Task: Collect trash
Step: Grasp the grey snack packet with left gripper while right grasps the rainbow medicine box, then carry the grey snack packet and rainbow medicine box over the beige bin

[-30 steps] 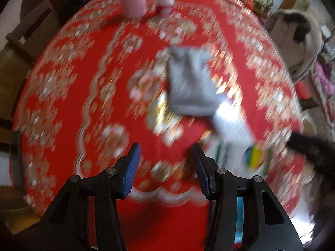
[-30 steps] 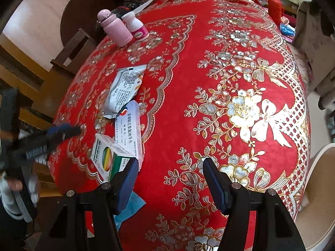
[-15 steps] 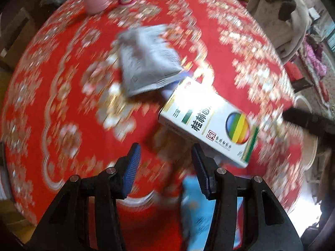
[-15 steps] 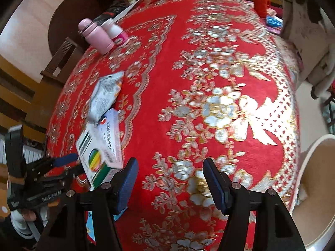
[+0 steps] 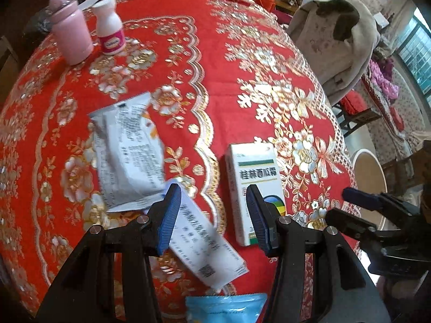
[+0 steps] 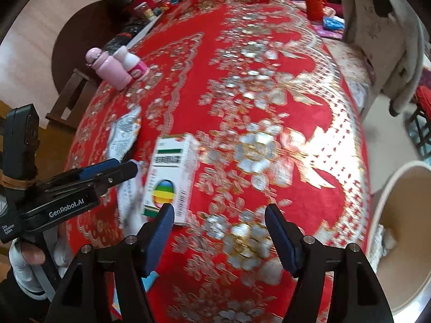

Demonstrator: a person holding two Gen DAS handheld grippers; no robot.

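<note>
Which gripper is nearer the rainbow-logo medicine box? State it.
Right. The right gripper has one finger at the medicine box, jaws opening; the left gripper hovers over the flat packets beside it.

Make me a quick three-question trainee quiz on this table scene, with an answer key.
1. True or false: the medicine box lies flat on the red tablecloth.
2. The pink bottle stands beside: A) a white bottle B) a mug C) a bowl
3. Fill in: the left gripper holds ____.

Key: 1 true; 2 A; 3 nothing
</note>
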